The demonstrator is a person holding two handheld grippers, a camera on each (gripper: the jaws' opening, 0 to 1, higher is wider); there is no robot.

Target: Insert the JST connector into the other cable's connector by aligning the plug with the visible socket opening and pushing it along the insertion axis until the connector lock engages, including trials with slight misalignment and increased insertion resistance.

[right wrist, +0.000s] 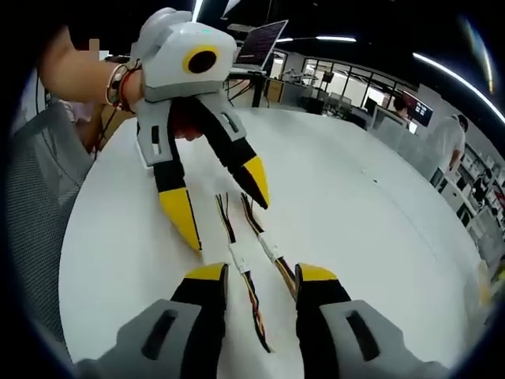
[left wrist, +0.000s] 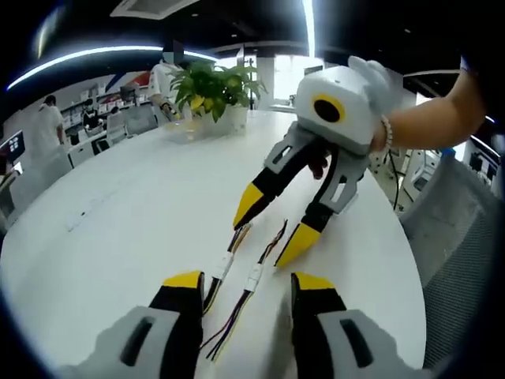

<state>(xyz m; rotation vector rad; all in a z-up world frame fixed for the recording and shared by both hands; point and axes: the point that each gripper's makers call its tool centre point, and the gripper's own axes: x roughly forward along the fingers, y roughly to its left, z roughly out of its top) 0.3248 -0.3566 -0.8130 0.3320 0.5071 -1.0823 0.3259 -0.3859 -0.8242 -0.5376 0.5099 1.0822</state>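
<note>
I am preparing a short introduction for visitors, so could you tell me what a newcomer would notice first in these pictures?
The eye goes first to the two open tools with yellow tips facing each other over a round white table: the left tool and the right tool. Between them lie two cables side by side, each with a white connector, not yet grasped. A potted plant stands at the table's far side in the left gripper view.
</note>
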